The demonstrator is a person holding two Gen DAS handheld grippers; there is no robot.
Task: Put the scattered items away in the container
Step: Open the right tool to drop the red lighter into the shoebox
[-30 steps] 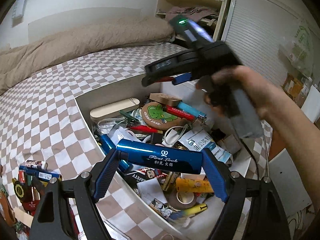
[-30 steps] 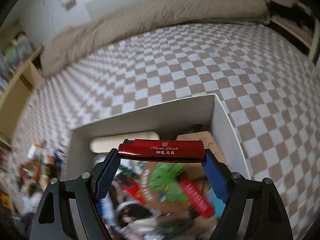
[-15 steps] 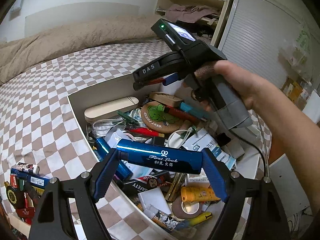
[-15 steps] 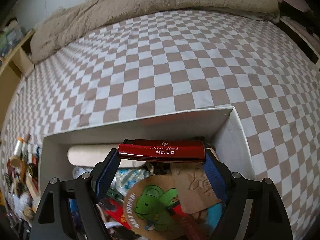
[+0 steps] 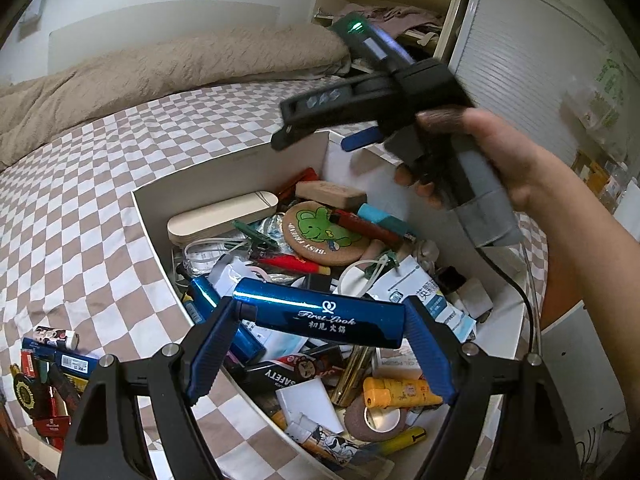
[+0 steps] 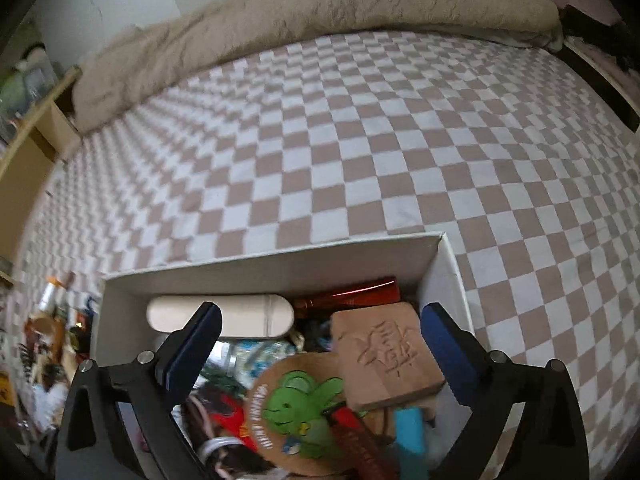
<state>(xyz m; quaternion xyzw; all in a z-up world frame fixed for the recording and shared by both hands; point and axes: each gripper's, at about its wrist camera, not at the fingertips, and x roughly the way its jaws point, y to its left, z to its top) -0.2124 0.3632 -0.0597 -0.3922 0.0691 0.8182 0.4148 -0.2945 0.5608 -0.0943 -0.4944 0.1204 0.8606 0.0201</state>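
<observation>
Right now the left gripper (image 5: 320, 320) holds a blue lighter (image 5: 320, 318) crosswise, one blue pad pressing on each end, and it hangs above the near part of the white box (image 5: 224, 164). That box sits on the checkered bedspread (image 5: 80, 200) and is crowded with small things: a cream oblong case (image 5: 222, 214) along its far left wall, a round cork coaster with a green cartoon animal (image 5: 324, 234) near the middle, a carved wooden block (image 5: 330, 194) just beyond it, and an orange tube (image 5: 400, 392) at the near end. More loose items (image 5: 44, 372) lie in a heap on the bedspread, left of the box and well apart from it.

The right gripper (image 6: 320, 338) is over the far end of the box, its jaws opening wide with nothing between the pads. A red lighter (image 6: 348, 298) lies inside the box against the far wall, beside the cream case and behind the wooden block. In the left wrist view a hand (image 5: 500, 160) grasps that gripper's handle above the box's far right corner.
</observation>
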